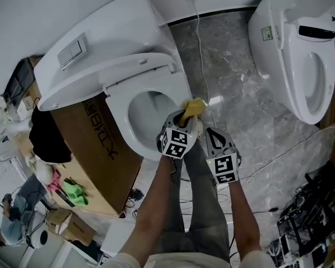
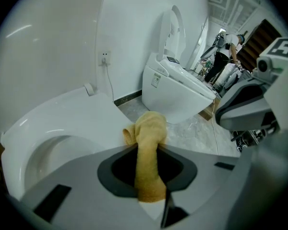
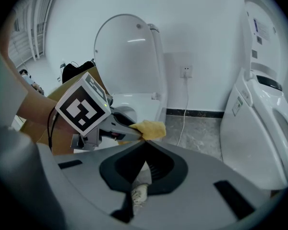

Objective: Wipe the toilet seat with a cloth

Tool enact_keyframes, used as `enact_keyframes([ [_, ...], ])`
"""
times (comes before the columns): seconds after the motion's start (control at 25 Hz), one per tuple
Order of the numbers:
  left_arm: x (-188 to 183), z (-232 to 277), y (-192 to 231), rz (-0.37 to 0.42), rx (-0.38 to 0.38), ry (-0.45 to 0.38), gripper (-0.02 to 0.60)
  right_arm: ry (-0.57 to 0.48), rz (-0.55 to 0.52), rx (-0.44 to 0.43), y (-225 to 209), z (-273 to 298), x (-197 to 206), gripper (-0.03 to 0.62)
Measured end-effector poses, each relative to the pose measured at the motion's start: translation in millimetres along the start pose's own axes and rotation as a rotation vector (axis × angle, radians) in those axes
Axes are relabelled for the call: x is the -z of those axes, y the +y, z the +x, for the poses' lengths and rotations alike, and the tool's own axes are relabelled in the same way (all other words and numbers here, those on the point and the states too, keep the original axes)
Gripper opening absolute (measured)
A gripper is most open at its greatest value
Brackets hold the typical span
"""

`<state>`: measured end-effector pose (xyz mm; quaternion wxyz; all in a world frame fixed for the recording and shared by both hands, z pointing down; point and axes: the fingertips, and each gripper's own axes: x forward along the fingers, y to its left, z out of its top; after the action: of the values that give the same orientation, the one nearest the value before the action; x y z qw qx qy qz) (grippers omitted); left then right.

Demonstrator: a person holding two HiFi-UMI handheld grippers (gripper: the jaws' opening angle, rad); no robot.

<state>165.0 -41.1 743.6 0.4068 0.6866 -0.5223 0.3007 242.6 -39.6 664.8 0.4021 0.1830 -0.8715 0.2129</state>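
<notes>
Two forearms (image 1: 156, 205) outstretched toward toilet seat (image 1: 117, 106)

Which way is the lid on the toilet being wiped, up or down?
Up. The lid stands upright behind the seat, leaving the bowl opening exposed.

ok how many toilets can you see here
2. One toilet is beside the cardboard box, with the left gripper holding the yellow cloth at its seat; the other toilet stands at the upper right. More may be hidden.
</notes>
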Motion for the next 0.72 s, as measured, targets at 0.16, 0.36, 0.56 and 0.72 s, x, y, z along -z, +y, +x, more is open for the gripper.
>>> enact_keyframes([
  [0.16, -10.9, 3.0, 7.7, 0.024, 0.013, 0.002, 0.098, -0.001, 0.001, 0.017, -4.0, 4.0, -7.9, 0.008],
  [0.36, -23.2, 6.2, 18.5, 0.044, 0.020, -0.003, 0.098, -0.003, 0.008, 0.035, -2.1, 9.6, -16.6, 0.008],
  [0.56, -33.5, 8.3, 28.5, 0.056, 0.027, -0.011, 0.098, -0.011, 0.024, 0.050, 0.2, 16.1, -26.8, 0.008],
  [0.72, -39.4, 8.9, 34.9, 0.063, 0.030, -0.015, 0.098, -0.014, 0.023, 0.054, 3.6, 20.8, -34.3, 0.008],
])
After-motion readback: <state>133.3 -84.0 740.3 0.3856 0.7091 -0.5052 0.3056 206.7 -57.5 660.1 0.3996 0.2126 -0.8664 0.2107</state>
